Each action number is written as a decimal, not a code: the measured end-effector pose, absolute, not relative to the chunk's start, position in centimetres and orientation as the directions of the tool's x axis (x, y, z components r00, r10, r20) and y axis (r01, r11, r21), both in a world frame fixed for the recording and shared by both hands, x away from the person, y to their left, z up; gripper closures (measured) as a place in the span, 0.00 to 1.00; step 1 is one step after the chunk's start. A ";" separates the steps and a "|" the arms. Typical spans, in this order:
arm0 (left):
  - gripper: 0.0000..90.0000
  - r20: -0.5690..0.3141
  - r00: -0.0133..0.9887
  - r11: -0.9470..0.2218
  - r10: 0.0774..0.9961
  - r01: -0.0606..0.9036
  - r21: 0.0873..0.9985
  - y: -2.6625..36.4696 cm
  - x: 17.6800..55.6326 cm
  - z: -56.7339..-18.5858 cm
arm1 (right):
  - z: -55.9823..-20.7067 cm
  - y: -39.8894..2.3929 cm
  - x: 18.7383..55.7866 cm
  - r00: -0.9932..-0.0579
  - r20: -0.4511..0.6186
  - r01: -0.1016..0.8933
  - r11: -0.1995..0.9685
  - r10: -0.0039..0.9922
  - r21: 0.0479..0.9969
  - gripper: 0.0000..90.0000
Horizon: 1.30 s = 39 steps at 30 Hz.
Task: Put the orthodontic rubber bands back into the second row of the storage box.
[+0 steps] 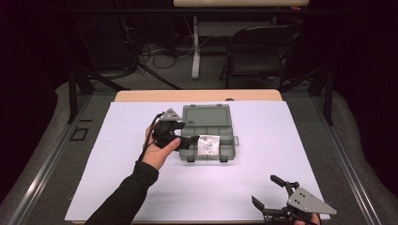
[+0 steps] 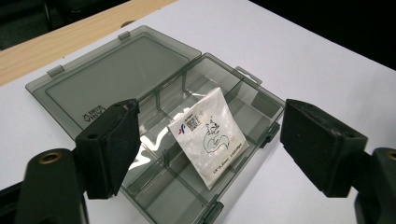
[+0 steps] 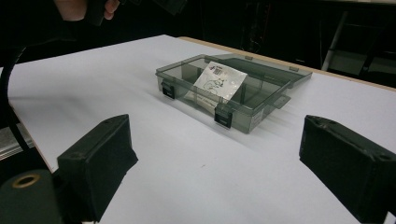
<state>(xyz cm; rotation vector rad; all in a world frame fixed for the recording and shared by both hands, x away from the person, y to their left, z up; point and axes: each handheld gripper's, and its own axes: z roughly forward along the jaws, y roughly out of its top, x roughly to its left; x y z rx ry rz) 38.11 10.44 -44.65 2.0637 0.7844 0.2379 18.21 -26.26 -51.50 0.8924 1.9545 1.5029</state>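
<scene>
High view is showing the left gripper (image 1: 193, 140) hovering by the packet (image 1: 209, 144), fingers released and empty. Lying in the box (image 1: 206, 133), the packet is looking light, thin and slippery; pinching a raised edge seems best. Right gripper (image 1: 270, 192) is resting spread, empty.

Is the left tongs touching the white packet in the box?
Apart. In the left gripper view the left tongs stand open, clear space on both sides of the white packet, which leans in the compartment box.

Dark room, dim light. White sheet (image 1: 263, 178) covers a wooden table (image 1: 197, 95). Grey carpet floor (image 1: 47, 140). Black folding chair (image 1: 260, 51) behind, beside a grey table leg (image 1: 195, 47); cables (image 1: 159, 54) on the floor.
</scene>
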 end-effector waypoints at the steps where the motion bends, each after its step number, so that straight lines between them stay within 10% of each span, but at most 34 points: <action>1: 0.22 -0.124 0.783 -0.401 0.609 0.439 0.804 10.6 37.9 -44.6 | -51.5 -26.3 18.2 -0.653 -0.005 0.191 0.171 0.757 0.967 0.10; 39: 0.01 -0.077 0.743 -0.304 0.664 0.363 0.881 20.1 29.0 -47.3 | -51.5 -26.1 18.2 -0.650 -0.006 0.190 0.171 0.760 0.967 0.10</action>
